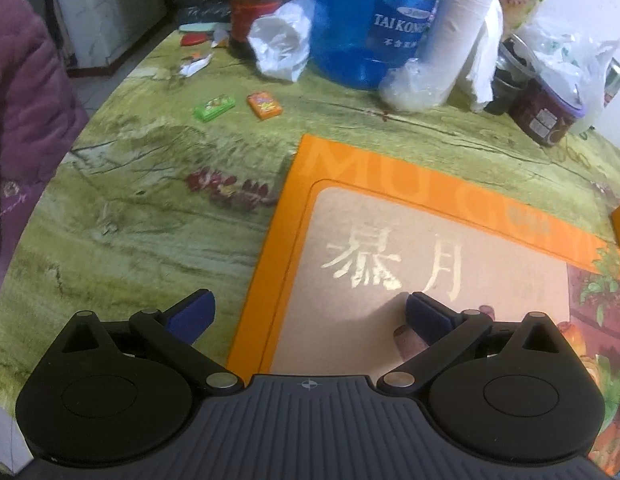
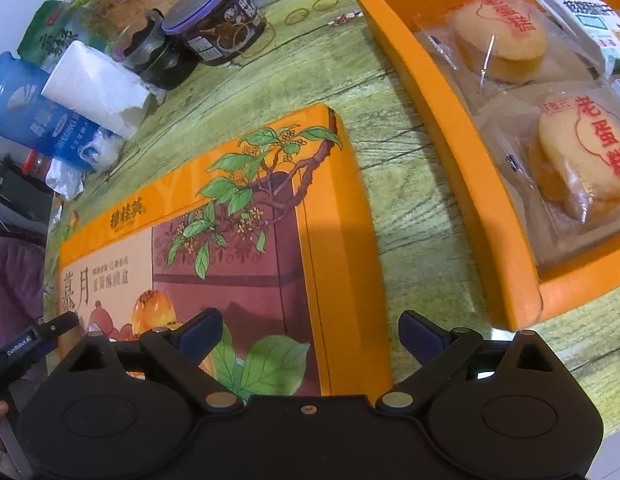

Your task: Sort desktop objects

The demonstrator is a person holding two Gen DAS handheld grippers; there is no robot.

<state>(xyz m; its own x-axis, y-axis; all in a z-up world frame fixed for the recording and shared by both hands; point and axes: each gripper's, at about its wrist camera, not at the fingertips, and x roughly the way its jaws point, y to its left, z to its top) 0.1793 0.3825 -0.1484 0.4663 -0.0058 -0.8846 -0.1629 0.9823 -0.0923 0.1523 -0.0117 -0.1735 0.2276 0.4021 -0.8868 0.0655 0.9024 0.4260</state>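
Under both open claws, orange lid [image 2: 229, 240].

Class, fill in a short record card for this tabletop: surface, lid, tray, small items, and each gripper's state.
surface: green patterned table
lid: orange box lid, flat on the table
tray: open orange box holding wrapped cakes
small items: green packet, orange packet
left gripper: open, empty
right gripper: open, empty

right gripper [image 2: 310, 334]: wide apart, empty | over box lid [image 2: 237, 240] edge
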